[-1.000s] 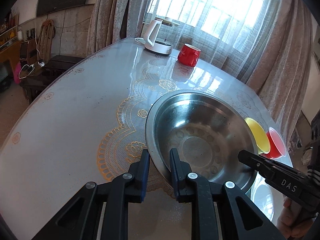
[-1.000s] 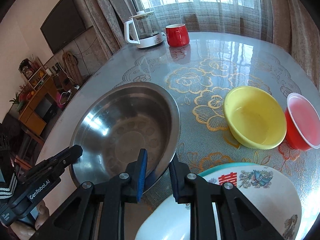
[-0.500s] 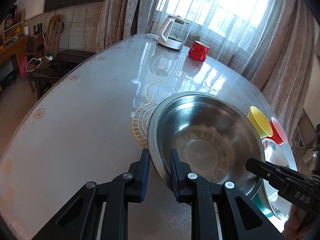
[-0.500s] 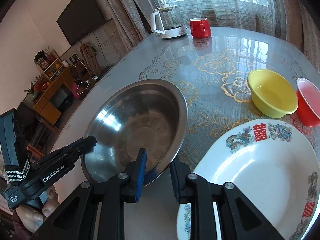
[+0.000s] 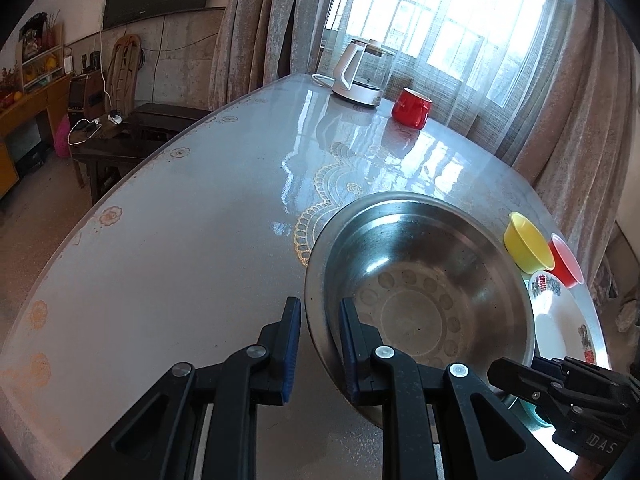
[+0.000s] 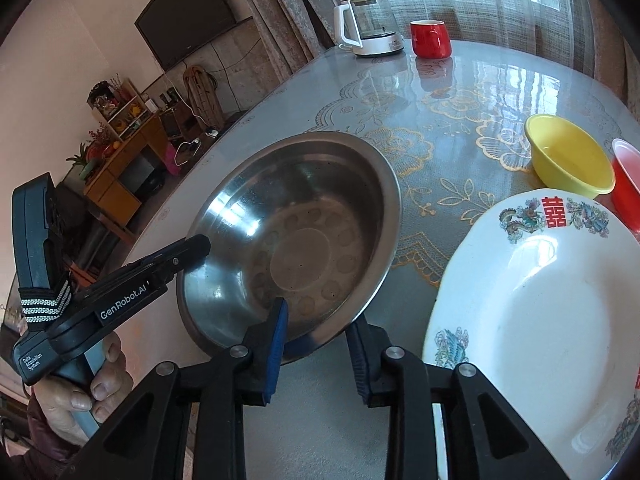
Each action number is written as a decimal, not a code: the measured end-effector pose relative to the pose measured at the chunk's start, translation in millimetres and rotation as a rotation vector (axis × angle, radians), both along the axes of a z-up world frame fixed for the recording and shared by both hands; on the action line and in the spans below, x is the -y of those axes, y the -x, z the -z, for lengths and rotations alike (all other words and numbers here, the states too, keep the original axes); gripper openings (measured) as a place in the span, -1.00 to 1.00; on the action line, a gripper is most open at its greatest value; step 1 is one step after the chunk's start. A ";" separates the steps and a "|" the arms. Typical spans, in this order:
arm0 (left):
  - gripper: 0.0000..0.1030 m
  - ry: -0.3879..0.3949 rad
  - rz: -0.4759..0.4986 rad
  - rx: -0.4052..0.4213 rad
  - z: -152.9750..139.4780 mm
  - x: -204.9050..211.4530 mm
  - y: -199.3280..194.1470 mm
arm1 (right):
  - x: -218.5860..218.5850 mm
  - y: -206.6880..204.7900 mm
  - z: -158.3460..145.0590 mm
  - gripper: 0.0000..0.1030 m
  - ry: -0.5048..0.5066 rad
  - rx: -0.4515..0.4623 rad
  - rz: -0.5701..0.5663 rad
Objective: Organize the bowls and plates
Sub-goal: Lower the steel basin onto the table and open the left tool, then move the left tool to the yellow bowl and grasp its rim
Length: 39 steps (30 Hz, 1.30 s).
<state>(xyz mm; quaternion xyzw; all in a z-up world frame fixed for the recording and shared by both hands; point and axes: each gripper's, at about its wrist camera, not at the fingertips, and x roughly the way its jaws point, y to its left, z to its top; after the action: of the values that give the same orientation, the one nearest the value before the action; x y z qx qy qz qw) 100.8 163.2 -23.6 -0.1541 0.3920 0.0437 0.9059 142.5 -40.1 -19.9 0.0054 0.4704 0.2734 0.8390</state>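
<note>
A large steel basin [image 5: 420,280] is held by both grippers, lifted above the table. My left gripper [image 5: 318,340] is shut on its left rim, one finger inside and one outside. My right gripper [image 6: 318,336] is shut on its near rim in the right wrist view, where the basin [image 6: 296,232] tilts. A white enamel plate [image 6: 532,320] with red characters and birds lies to the basin's right; it shows in the left wrist view [image 5: 560,320] too. A yellow bowl [image 6: 568,156] and a red bowl [image 6: 626,184] stand beyond the plate.
A white-and-glass kettle [image 5: 360,76] and a red mug [image 5: 410,107] stand at the table's far edge by the curtained window. The table [image 5: 180,240] has a glossy lace-pattern cover. Dark low furniture [image 5: 132,132] stands left of it.
Both grippers have raised the steel basin higher off the table and drawn it back. The white plate has come more fully into view beside it.
</note>
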 end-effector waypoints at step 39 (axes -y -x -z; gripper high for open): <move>-0.60 -0.079 0.007 0.144 -39.2 41.5 25.5 | 39.0 52.8 -28.7 -0.11 -0.081 0.211 -0.092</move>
<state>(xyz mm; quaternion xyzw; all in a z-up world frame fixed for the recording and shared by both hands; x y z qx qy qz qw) 75.2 121.8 15.6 -0.1195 0.3245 0.0448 0.9372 89.7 -79.1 8.8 -0.0110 0.3678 0.3295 0.8695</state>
